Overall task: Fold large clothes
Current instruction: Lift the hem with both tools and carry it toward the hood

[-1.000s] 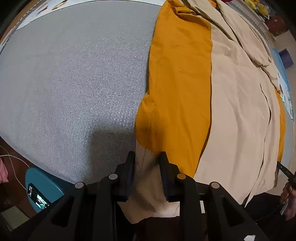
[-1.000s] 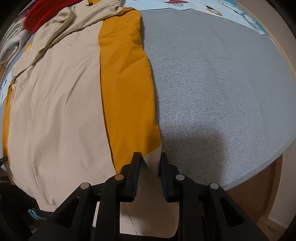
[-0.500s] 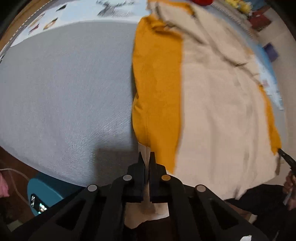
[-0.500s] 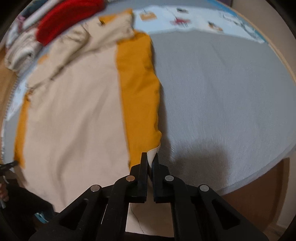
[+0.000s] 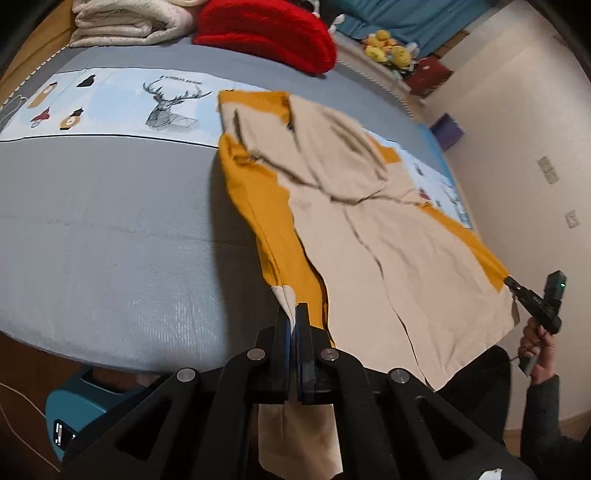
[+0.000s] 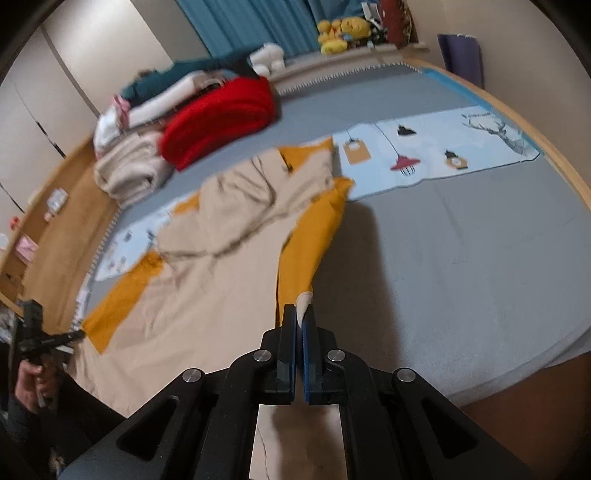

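Note:
A large beige garment with mustard-yellow side panels (image 5: 388,240) lies spread on the grey bed (image 5: 110,240), its near hem lifted off the mattress. My left gripper (image 5: 294,314) is shut on the hem's left corner, and beige cloth hangs below the fingers. My right gripper (image 6: 300,314) is shut on the hem's right corner of the same garment (image 6: 221,277). Each wrist view also shows the other gripper at the frame's edge, in a hand: the right gripper (image 5: 511,282) and the left gripper (image 6: 79,334). The sleeves lie folded over the chest at the far end.
A red blanket (image 5: 266,33) and folded cream blankets (image 5: 129,22) are stacked at the bed's far end. A pale blue printed strip with a deer (image 5: 110,99) crosses the cover. Yellow plush toys (image 6: 340,33) sit on the headboard ledge. A teal object (image 5: 74,413) stands below the near bed edge.
Both grippers have gone from open around the hem corners to shut on them and have risen, lifting the near hem. Both views have tilted up towards the bed's far end.

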A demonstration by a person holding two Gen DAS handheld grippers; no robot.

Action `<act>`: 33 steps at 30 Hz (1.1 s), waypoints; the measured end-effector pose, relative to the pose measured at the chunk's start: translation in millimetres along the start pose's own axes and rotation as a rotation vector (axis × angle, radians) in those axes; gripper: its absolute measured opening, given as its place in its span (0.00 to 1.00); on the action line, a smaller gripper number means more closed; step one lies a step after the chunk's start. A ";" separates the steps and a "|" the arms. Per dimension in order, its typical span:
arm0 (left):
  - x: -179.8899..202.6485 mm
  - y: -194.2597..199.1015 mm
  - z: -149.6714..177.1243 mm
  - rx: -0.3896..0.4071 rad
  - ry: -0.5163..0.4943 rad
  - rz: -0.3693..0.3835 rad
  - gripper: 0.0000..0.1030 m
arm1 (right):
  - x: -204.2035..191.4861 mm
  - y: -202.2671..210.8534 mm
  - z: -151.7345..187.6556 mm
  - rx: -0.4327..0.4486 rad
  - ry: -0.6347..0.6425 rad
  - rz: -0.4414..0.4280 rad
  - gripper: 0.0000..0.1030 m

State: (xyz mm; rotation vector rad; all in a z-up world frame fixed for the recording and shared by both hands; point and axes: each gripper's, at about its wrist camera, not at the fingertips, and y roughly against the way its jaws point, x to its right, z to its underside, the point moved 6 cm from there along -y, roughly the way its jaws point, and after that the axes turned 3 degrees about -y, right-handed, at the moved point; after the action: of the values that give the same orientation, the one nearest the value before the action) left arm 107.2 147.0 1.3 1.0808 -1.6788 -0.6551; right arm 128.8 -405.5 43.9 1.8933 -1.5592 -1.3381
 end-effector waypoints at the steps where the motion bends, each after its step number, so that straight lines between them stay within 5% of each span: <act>1: 1.8 6.8 4.0 0.002 -0.005 0.011 0.00 | -0.1 5.5 -1.4 0.004 -0.002 -0.007 0.02; 12: 7.5 64.0 44.8 0.023 0.032 0.160 0.00 | 5.8 105.5 49.2 0.087 -0.064 -0.062 0.02; 17: -1.9 46.0 29.3 0.024 0.072 0.197 0.00 | 13.2 101.1 38.6 0.106 -0.079 -0.061 0.02; 21: -23.2 14.0 -8.6 0.027 0.133 0.218 0.00 | 23.7 64.4 5.6 0.098 -0.101 -0.066 0.02; 26: -57.0 -43.0 -75.6 0.025 0.211 0.218 0.00 | 42.1 -28.9 -60.6 0.056 -0.121 -0.026 0.02; 33: -110.7 -156.0 -143.6 -0.087 0.302 0.136 0.00 | 78.4 -171.0 -122.0 -0.075 -0.186 0.068 0.03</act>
State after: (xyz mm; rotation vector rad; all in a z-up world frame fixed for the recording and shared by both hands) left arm 307.4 184.1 -124.4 0.9435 -1.4346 -0.4482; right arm 322.5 -453.5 -58.3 1.6973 -1.6206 -1.5577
